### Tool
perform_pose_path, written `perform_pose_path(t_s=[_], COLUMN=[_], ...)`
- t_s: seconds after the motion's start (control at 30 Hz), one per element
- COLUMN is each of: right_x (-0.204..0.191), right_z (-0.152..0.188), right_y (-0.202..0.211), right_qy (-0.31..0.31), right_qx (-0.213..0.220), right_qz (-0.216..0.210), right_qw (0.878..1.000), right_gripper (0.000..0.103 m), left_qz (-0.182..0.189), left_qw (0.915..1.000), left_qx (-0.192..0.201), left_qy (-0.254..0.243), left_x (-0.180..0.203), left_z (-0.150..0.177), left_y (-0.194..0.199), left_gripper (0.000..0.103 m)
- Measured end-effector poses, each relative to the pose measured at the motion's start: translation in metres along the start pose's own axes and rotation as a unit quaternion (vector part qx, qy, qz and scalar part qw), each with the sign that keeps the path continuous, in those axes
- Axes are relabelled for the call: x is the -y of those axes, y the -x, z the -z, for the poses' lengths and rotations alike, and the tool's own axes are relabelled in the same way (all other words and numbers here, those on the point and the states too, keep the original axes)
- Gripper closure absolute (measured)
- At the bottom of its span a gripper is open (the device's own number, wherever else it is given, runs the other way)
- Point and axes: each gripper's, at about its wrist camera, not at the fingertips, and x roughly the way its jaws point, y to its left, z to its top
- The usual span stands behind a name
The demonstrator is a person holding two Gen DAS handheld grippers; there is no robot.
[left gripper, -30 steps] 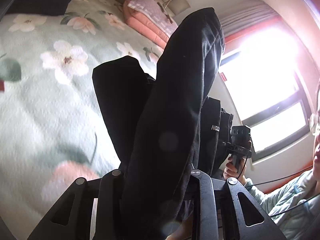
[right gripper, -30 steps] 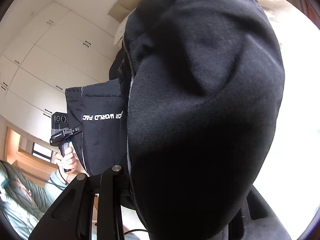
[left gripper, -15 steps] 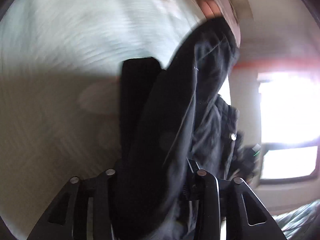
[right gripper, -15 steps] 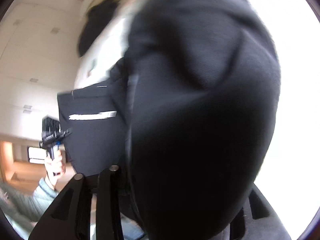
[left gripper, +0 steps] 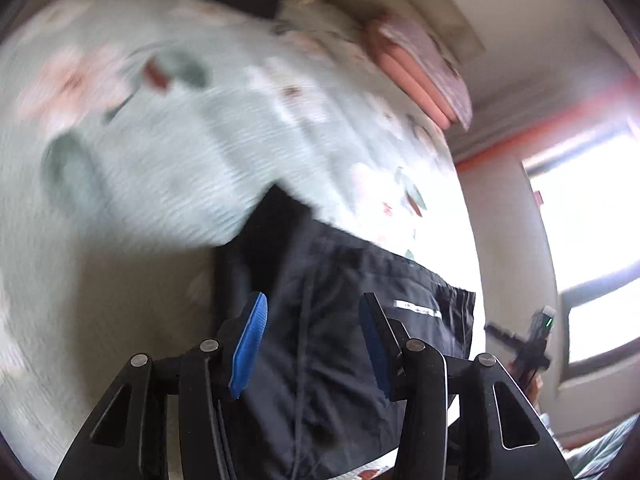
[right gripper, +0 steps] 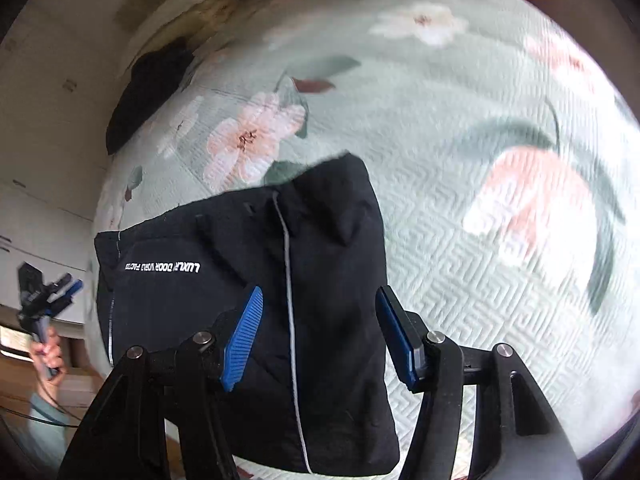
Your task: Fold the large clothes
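Note:
A black jacket (right gripper: 248, 300) with white lettering lies folded on the floral bedspread (right gripper: 460, 208). It also shows in the left wrist view (left gripper: 348, 332), blurred. My left gripper (left gripper: 312, 316) is open and empty above the jacket, blue pads apart. My right gripper (right gripper: 320, 312) is open and empty above the jacket's other side. Each gripper also appears in the other's view: the right one (left gripper: 532, 344) and the left one (right gripper: 44, 300), both held in hands.
A stack of pink folded bedding (left gripper: 420, 64) lies at the bed's far end. Another dark garment (right gripper: 148, 88) lies far off on the bed. A bright window (left gripper: 592, 248) is at the right. White cupboards (right gripper: 32, 160) stand beyond the bed.
Both grippers were shut on the black jacket, holding it up. They have let go; the jacket now lies on the bed and both grippers stand open above it.

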Motion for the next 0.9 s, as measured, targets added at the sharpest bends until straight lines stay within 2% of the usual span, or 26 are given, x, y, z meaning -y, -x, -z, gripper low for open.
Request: perform_pose_path(t_s=[0.07,0.13,0.23,0.3,0.37,0.43,0.5,0.6,0.7,0.73,0.83,0.9], right_x=[-0.039,-0.051,-0.055,-0.044,-0.016,-0.002,-0.003,-0.005,-0.009,-0.010,-0.021,-0.031], right_z=[0.002,0.004,0.008,0.028,0.054,0.058,0.057,0.059,0.059,0.060,0.062,0.064], right_y=[-0.010,-0.026,-0.084,-0.124,-0.142,-0.146,-0.147,-0.133,-0.098,-0.082,-0.031,0.009], right_qy=[0.050,0.075,0.075,0.078,0.065,0.043,0.048,0.059,0.062,0.059,0.051,0.042], right_qx=[0.022,0.016,-0.033,-0.074,-0.102,-0.104,-0.106,-0.101,-0.084,-0.075,-0.048,-0.025], right_qz=[0.038,0.056,0.042,0.061,0.066,0.060,0.067,0.076,0.079,0.080,0.099,0.079], right_qw=[0.998,0.995,0.996,0.992,0.990,0.992,0.991,0.990,0.991,0.992,0.993,0.996], right_gripper=[0.037,0.037,0.037,0.038,0.038,0.037,0.036,0.037,0.038,0.037,0.037,0.037], left_qz=[-0.034,-0.056,-0.078,-0.115,-0.103,-0.074,-0.064,-0.082,-0.140,-0.160,-0.186,-0.195], left_qw=[0.9982,0.9954,0.9910,0.9845,0.9863,0.9915,0.9933,0.9929,0.9865,0.9829,0.9767,0.9739], left_qx=[-0.004,-0.015,-0.070,-0.099,-0.111,-0.100,-0.093,-0.082,-0.066,-0.049,-0.014,0.009], left_qy=[-0.049,-0.077,-0.083,-0.088,-0.067,-0.037,-0.022,-0.024,-0.055,-0.077,-0.107,-0.116], left_x=[0.024,0.038,0.034,0.019,0.001,-0.015,-0.022,-0.012,0.018,0.034,0.073,0.100], left_z=[-0.010,-0.017,-0.005,0.001,0.009,0.011,0.011,0.015,0.023,0.028,0.041,0.046], left_y=[-0.017,-0.047,-0.092,-0.126,-0.143,-0.145,-0.139,-0.128,-0.099,-0.083,-0.038,-0.007], left_gripper=[0.048,0.048,0.048,0.048,0.048,0.050,0.056,0.056,0.056,0.056,0.056,0.056])
